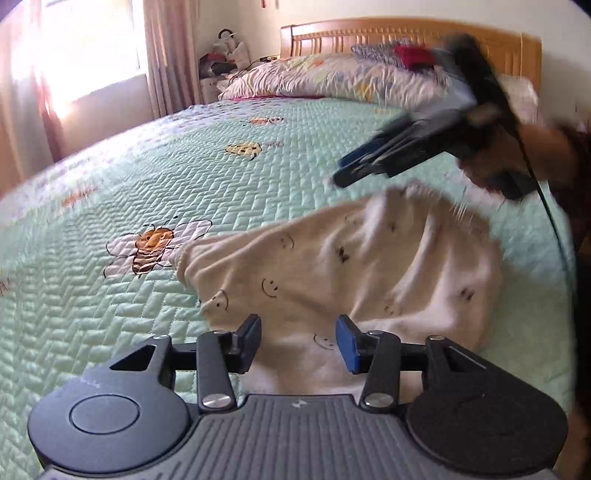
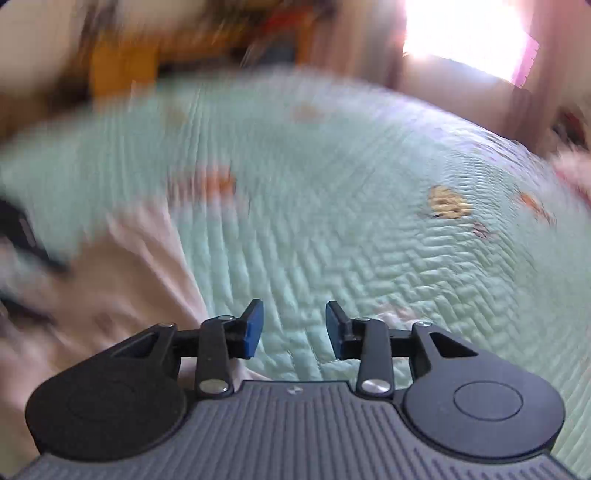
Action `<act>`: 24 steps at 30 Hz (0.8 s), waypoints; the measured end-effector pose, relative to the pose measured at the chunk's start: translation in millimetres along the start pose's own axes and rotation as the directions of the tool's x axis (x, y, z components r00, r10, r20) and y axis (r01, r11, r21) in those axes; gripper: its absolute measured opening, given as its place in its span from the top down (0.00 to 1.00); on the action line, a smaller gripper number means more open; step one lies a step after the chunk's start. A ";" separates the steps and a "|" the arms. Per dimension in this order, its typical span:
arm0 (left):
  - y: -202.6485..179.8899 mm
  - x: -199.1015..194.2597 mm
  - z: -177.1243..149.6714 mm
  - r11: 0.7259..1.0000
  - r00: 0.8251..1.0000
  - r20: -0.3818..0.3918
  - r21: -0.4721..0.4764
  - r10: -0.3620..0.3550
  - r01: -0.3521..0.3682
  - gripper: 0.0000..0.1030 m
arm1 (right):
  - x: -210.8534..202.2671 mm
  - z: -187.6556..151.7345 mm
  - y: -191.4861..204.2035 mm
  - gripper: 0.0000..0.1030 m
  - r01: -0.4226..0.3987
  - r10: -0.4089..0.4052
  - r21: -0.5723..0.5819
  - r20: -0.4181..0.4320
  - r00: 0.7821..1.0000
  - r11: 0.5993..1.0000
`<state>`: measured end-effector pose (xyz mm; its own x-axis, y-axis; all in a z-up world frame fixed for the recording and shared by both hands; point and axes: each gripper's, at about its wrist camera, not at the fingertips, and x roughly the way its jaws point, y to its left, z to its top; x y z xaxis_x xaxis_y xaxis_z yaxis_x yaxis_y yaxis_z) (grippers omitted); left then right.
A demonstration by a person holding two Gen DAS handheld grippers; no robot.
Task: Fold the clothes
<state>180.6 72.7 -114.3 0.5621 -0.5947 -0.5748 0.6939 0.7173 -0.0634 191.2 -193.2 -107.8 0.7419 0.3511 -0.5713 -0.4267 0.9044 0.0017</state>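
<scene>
A cream garment [image 1: 332,266] printed with small smiley faces lies crumpled on the mint quilted bedspread [image 1: 184,177]. My left gripper [image 1: 299,341] hangs over the garment's near edge. Its jaws are open, and the cloth shows in the gap without the pads pressing on it. Blurred at the upper right of the left wrist view, my right gripper [image 1: 343,173] hovers just above the garment's far side. In the right wrist view, my right gripper [image 2: 294,328] is open with only the bedspread [image 2: 369,240] between its fingers. The garment [image 2: 122,280] lies to its left.
Pillows [image 1: 332,77] and folded clothes [image 1: 399,55] are piled against the wooden headboard [image 1: 406,35]. A bright curtained window [image 1: 92,55] and a cluttered nightstand [image 1: 218,70] stand beyond the bed's far left side. A person's hand [image 1: 517,147] holds the right gripper.
</scene>
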 end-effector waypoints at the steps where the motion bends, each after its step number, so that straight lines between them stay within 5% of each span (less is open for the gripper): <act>1: 5.5 -6.4 4.9 0.999 1.000 0.016 -0.043 -0.015 0.016 0.47 | -14.9 -1.7 2.7 0.60 0.000 0.000 0.010 0.035 0.999 1.000; 3: 18.3 -14.3 24.0 0.990 0.993 0.111 -0.135 -0.028 0.043 0.32 | -34.5 -3.9 15.2 0.58 -0.061 0.061 0.003 0.093 0.994 0.998; 6: 29.5 19.9 50.6 0.987 0.993 0.113 -0.159 -0.016 0.034 0.22 | -41.5 -15.2 36.6 0.46 -0.136 0.144 -0.079 0.098 0.985 0.988; 8: 41.9 66.0 54.9 0.980 0.999 0.015 -0.195 -0.038 0.040 0.29 | -35.7 -27.2 51.3 0.46 -0.172 0.184 -0.166 0.056 0.981 0.971; 10: 59.6 109.0 43.9 0.965 0.991 -0.129 -0.262 -0.022 -0.013 0.71 | -14.3 -58.8 34.0 0.51 -0.152 0.147 -0.103 -0.054 0.988 0.983; 11: 65.5 120.4 37.1 0.964 0.988 -0.151 -0.264 -0.010 -0.031 0.73 | -17.3 -72.8 20.6 0.52 -0.178 0.177 -0.047 -0.019 0.984 0.983; 13: 68.8 122.8 33.7 0.967 0.990 -0.140 -0.253 -0.014 -0.022 0.73 | -27.2 -79.4 3.5 0.63 -0.208 0.208 0.022 0.024 0.978 0.978; 18: 60.9 112.3 43.8 0.965 0.992 -0.123 -0.254 0.027 -0.058 0.67 | -26.3 -70.7 -14.7 0.66 -0.251 0.244 0.154 0.063 0.968 0.956; 21: 60.3 93.8 51.2 0.948 0.997 -0.060 -0.312 0.042 -0.059 0.57 | -44.1 -66.2 -18.1 0.63 -0.274 0.251 0.232 0.124 0.960 0.933; 24: 48.7 68.5 59.6 0.950 0.999 0.025 -0.312 0.021 -0.012 0.51 | -60.4 -58.8 -29.6 0.56 -0.359 0.285 0.336 0.252 0.925 0.871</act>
<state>279.7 45.3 -108.1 0.5880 -0.5884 -0.5550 0.5119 0.8020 -0.3080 128.6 -255.5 -121.7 0.6950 0.6433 -0.3211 -0.4645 0.7427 0.4823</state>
